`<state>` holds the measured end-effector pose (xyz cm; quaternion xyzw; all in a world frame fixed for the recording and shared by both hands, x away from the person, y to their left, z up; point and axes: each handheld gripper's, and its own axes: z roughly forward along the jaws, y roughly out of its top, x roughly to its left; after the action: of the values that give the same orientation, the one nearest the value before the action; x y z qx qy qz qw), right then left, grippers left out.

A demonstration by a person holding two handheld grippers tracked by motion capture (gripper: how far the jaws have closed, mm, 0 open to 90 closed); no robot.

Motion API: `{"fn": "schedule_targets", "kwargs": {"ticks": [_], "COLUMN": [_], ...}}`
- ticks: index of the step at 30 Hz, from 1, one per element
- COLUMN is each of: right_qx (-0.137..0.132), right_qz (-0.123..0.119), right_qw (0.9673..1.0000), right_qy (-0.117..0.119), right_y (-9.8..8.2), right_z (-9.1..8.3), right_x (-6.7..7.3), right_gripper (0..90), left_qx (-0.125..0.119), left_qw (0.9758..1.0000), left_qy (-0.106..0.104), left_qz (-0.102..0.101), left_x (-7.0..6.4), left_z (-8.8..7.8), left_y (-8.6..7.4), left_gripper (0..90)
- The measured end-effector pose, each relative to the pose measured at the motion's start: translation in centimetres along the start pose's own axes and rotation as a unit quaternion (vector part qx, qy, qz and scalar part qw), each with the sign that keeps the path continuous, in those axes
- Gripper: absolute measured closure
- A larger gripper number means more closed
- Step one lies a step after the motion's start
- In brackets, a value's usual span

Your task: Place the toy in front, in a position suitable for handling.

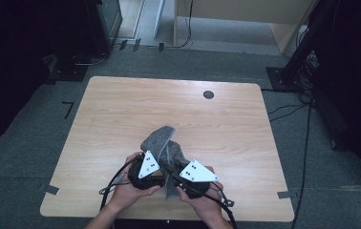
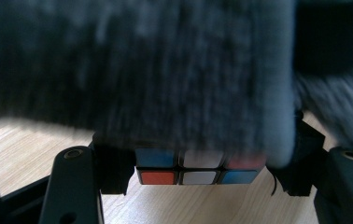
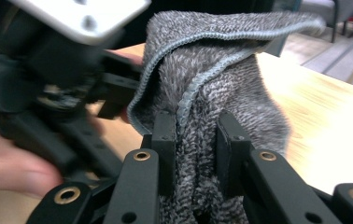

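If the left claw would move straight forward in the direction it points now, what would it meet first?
Probably nothing new: the left claw is already shut on a colour-tiled puzzle cube, with the grey cloth draped directly over it. Going on, it would push cube and cloth along. What lies beyond is hidden.

A light wooden table [image 1: 121, 114] bears a dark round disc [image 1: 208, 94].

I see a grey towel [image 1: 162, 143] bunched low in the centre of the frame, draped over a puzzle cube [image 2: 198, 169] with red, white and blue stickers.
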<state>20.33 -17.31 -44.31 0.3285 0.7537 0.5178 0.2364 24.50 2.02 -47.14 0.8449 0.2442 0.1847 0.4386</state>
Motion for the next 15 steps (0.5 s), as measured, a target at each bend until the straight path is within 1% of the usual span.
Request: {"fn": "schedule_targets", "kwargs": {"ticks": [2,3,4,5,6,7,9,10,11,12,13,14,15], "right_qx": [-0.001,-0.002,-0.001,0.0,-0.005,-0.011,-0.014,-0.011,-0.005,-0.001,-0.003,-0.003,-0.001], "right_qz": [0.017,0.029,0.041,0.051,0.054,0.05,0.028,0.014,0.009,0.007,0.012,0.02,0.031], "right_qw": [0.9996,0.9989,0.9982,0.9976,0.9977,0.9983,0.9995,0.9998,0.9999,0.9999,0.9999,0.9998,0.9995], "right_qy": [-0.022,-0.036,-0.044,-0.047,-0.042,-0.03,-0.002,0.006,0.012,0.011,0.009,0.007,-0.006], "right_y": [-0.2,-0.3,-0.4,-0.4,-0.4,-0.3,0.0,0.1,0.1,0.0,-0.2,-0.3,-0.4], "right_z": [-0.2,-0.4,-0.6,-0.7,-0.9,-0.9,-0.7,-0.5,-0.3,-0.1,0.0,0.0,-0.1], "right_x": [-1.2,-2.1,-2.6,-2.9,-2.8,-2.5,-1.3,-0.7,-0.3,-0.2,-0.5,-0.8,-1.5], "right_gripper": [73.9,73.9,73.9,73.8,73.7,73.7,73.5,73.4,73.4,73.3,73.3,73.3,73.4], "left_qx": [-0.002,-0.003,-0.003,-0.001,0.001,0.005,0.006,0.005,0.004,0.005,0.005,0.005,0.005], "left_qw": [1.0,1.0,1.0,1.0,1.0,1.0,1.0,1.0,0.9999,0.9999,0.9999,1.0,1.0], "left_qy": [0.002,0.001,-0.001,-0.003,-0.003,-0.004,-0.007,-0.008,-0.008,-0.004,-0.002,-0.002,-0.001], "left_qz": [-0.003,-0.006,-0.007,-0.009,-0.009,-0.006,-0.001,0.002,0.005,0.008,0.009,0.005,0.004], "left_x": [0.2,0.3,0.3,0.3,0.3,0.1,-0.2,-0.3,-0.4,-0.4,-0.4,-0.3,-0.2], "left_z": [-0.1,-0.1,-0.1,0.0,0.1,0.2,0.4,0.4,0.3,0.3,0.2,0.2,0.1], "left_y": [0.0,0.0,-0.1,-0.1,0.0,0.0,0.0,0.0,0.0,0.0,0.0,0.0,-0.1], "left_gripper": [34.4,34.5,34.4,34.4,34.4,34.4,34.4,34.4,34.4,34.4,34.4,34.4,34.4]}}
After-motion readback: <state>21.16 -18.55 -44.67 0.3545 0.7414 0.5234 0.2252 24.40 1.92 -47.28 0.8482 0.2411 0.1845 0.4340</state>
